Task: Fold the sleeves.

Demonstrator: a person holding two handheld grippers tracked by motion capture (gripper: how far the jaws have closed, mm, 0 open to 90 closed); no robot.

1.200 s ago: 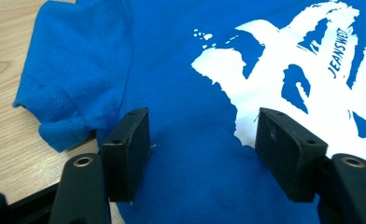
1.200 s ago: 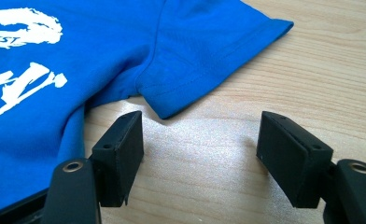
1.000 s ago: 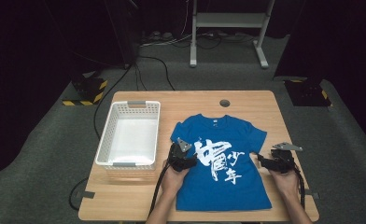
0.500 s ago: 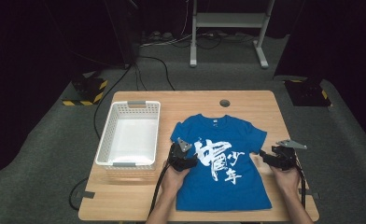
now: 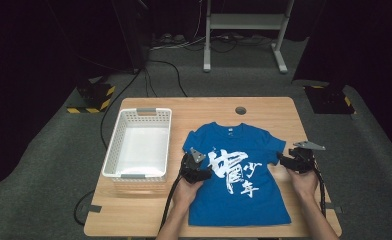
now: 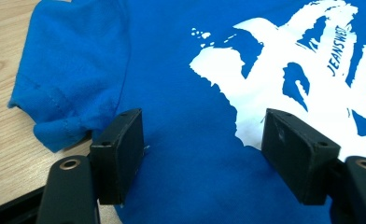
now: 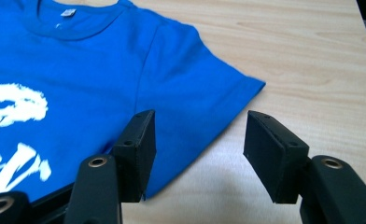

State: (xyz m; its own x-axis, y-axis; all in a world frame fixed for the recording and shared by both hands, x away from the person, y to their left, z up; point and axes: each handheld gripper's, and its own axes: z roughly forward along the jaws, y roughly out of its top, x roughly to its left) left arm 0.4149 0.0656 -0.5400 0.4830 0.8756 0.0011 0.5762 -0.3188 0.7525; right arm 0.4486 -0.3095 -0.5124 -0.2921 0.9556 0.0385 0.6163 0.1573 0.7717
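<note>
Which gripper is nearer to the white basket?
Left. The left gripper is just right of the white basket; the right gripper is beyond the shirt.

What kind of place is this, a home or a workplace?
Probably a lab or recording studio, not a home: dark curtains surround a lone wooden table, cables run over the grey carpet, and a metal stand is behind it.

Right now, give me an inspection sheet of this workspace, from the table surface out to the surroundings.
Surface: wooden table, round hole near the far edge.
Job's things: blue T-shirt lying flat, white print up.
Clutter: white basket left of the shirt, nothing inside.
Grippers: left gripper open over the shirt by its sleeve; right gripper open over the other sleeve's edge.
Cables: one trails from each gripper; more on the floor behind.
Surroundings: dark room, grey floor, metal stand.
</note>
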